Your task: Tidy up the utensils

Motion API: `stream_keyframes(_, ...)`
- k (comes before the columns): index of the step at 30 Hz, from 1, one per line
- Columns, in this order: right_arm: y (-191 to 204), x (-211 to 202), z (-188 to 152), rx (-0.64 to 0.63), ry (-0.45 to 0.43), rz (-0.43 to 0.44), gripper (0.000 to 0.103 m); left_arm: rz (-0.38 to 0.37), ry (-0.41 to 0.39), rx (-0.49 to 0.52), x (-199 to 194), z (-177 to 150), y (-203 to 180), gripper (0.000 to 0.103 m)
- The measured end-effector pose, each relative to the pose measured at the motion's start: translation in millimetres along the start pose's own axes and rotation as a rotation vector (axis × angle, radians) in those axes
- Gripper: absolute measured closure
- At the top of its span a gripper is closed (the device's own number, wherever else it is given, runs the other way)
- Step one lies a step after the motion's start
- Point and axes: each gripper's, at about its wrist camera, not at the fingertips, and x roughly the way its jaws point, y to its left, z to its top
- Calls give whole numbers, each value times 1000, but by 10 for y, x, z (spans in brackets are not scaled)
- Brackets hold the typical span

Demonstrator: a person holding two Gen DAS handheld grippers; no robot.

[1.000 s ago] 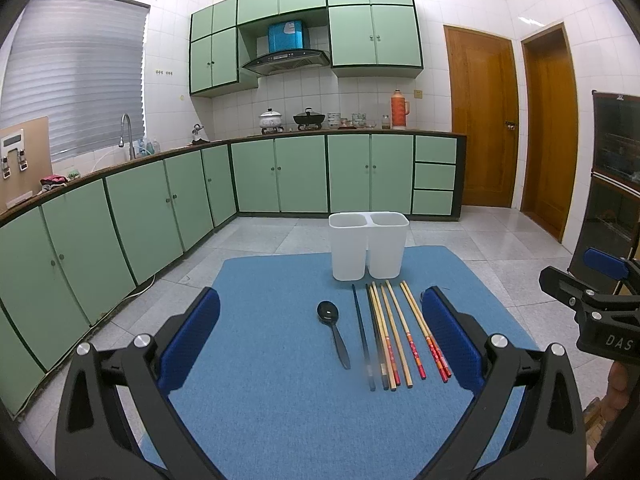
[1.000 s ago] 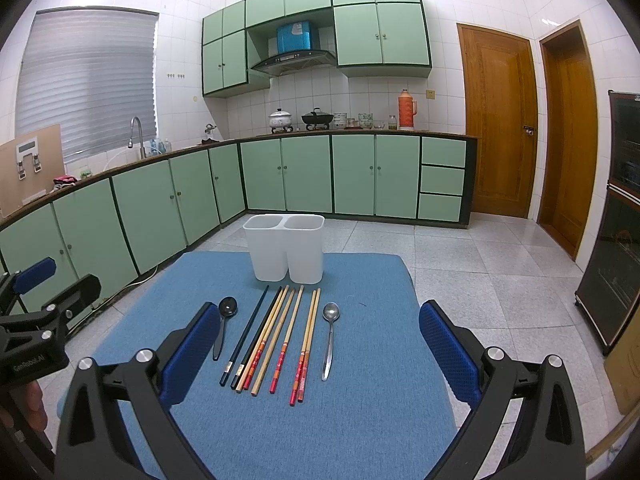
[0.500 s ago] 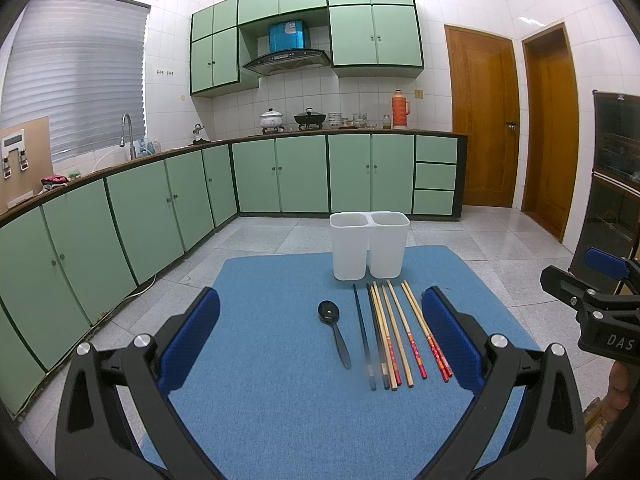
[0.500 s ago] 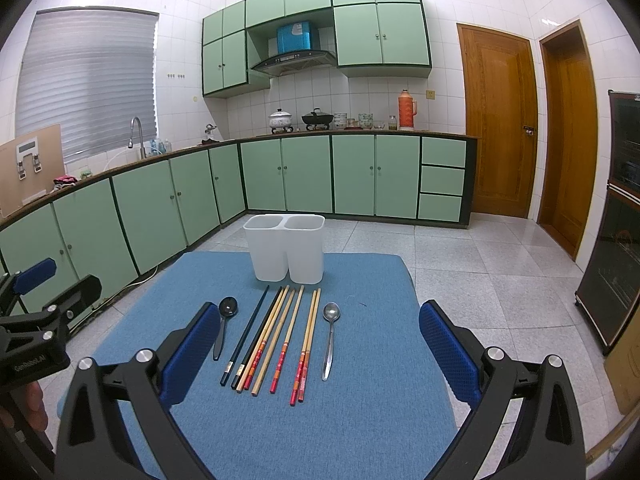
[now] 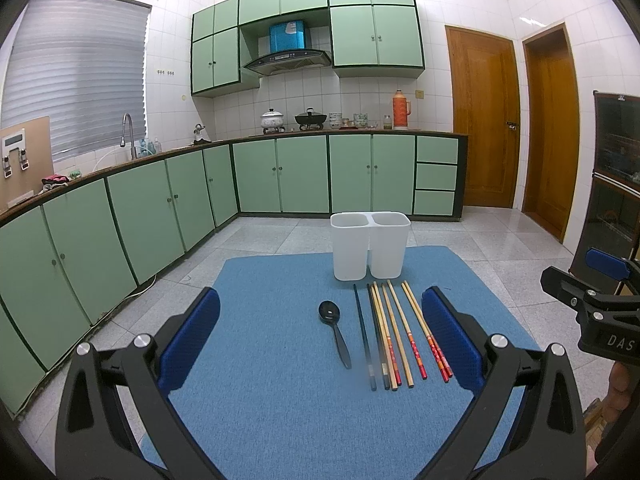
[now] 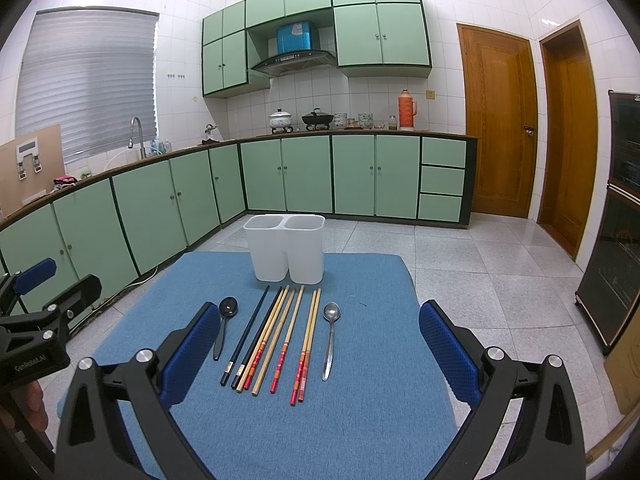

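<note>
Utensils [image 6: 280,336] on blue mat [image 6: 360,420], kitchen.

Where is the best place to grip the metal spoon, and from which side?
Probably grip the metal spoon mid-handle from above, fingers either side. It lies flat, bowl toward the white holder, rightmost in the row, with bare mat to its right.

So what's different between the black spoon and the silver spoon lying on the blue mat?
The black spoon is matte and dark, with a wider handle; the silver spoon is shiny metal, with a thin handle. The black spoon lies at the left end of the row beside the black chopsticks, the silver spoon at the right end. Both lie flat, bowls toward the white holder.
</note>
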Motion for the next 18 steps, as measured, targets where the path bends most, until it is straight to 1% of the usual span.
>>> stream_keyframes(18, -4, 0, -7, 0, 1, 0, 6, 0, 0, 1, -1, -7, -5, 5)
